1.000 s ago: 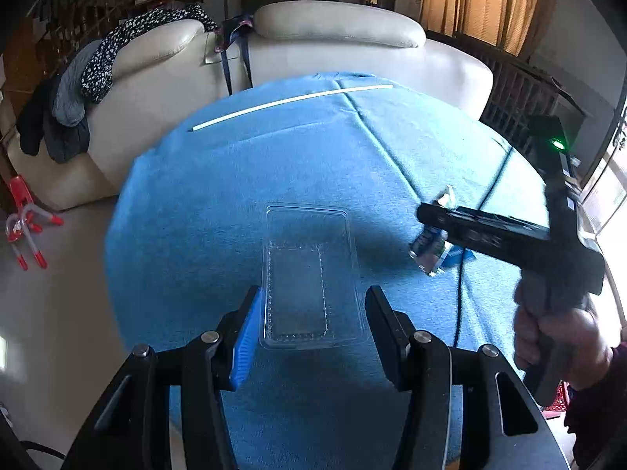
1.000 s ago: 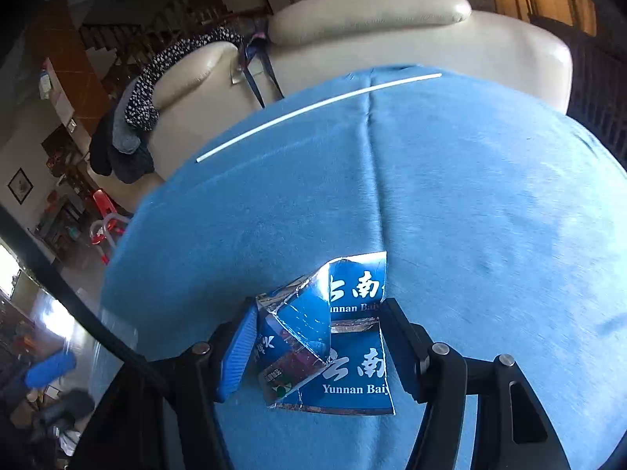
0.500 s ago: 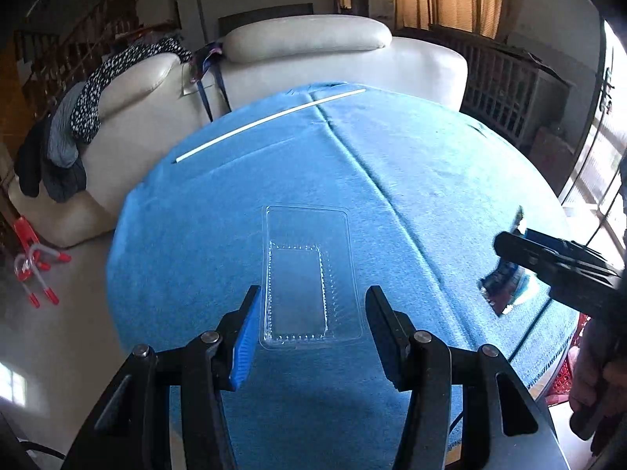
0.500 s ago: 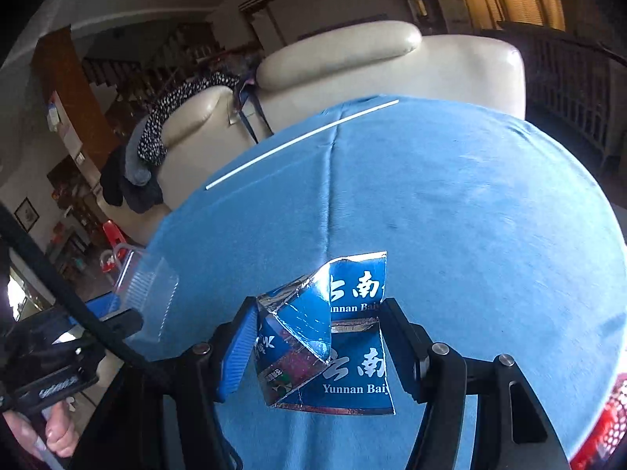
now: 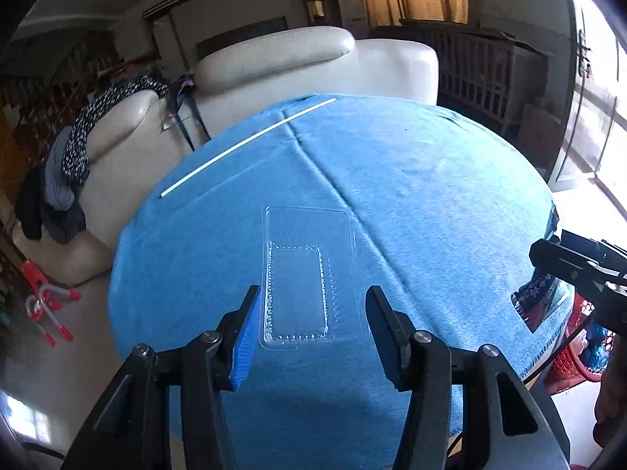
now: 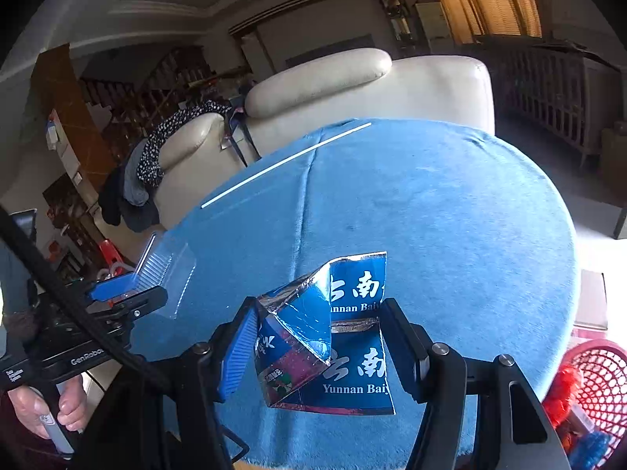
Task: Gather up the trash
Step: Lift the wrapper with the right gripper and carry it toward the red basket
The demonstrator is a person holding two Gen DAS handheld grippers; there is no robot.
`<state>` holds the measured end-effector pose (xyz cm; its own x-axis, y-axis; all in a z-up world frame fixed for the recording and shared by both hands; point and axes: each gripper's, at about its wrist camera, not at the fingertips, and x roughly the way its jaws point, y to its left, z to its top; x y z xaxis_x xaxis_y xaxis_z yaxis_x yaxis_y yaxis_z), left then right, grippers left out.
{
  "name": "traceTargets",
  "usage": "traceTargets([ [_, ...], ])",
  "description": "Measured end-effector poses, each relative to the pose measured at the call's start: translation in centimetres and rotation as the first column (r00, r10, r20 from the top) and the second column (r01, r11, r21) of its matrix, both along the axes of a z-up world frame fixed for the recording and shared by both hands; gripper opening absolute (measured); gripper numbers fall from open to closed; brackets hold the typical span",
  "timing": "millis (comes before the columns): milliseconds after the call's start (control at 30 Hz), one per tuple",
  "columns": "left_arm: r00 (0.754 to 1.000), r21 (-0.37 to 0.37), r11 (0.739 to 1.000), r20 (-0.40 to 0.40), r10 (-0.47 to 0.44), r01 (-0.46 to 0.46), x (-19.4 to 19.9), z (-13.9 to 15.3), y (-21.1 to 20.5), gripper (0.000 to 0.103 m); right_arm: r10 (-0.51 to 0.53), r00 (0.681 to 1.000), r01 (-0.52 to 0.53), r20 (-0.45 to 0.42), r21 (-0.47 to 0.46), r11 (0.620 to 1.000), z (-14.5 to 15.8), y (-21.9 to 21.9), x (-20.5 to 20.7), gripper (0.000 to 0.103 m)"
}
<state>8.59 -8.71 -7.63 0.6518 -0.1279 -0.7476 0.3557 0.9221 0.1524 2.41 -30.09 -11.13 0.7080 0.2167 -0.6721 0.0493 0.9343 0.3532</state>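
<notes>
Over blue table, blue carton, clear tray

Round table under plain mid-blue cloth; thin white strip near its far edge; clear plastic blister tray, colourless; crumpled carton deep blue, white lettering, silver foil inside; cream leather sofa; red mesh basket.
</notes>
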Motion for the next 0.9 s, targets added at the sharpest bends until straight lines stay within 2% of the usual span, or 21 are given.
traceTargets([
  [333,0.999,0.032,0.998,0.004,-0.046,0.046,-0.7,0.1,-2.8,0.055,-0.056,0.998,0.056,0.011,0.014,0.998,0.0,-2.5,-3.0,0.066],
  [900,0.990,0.064,0.988,0.002,-0.142,0.141,-2.4,0.1,-7.5,0.055,-0.133,0.991,0.131,0.020,0.057,0.990,-0.1,-6.0,-5.9,0.066],
])
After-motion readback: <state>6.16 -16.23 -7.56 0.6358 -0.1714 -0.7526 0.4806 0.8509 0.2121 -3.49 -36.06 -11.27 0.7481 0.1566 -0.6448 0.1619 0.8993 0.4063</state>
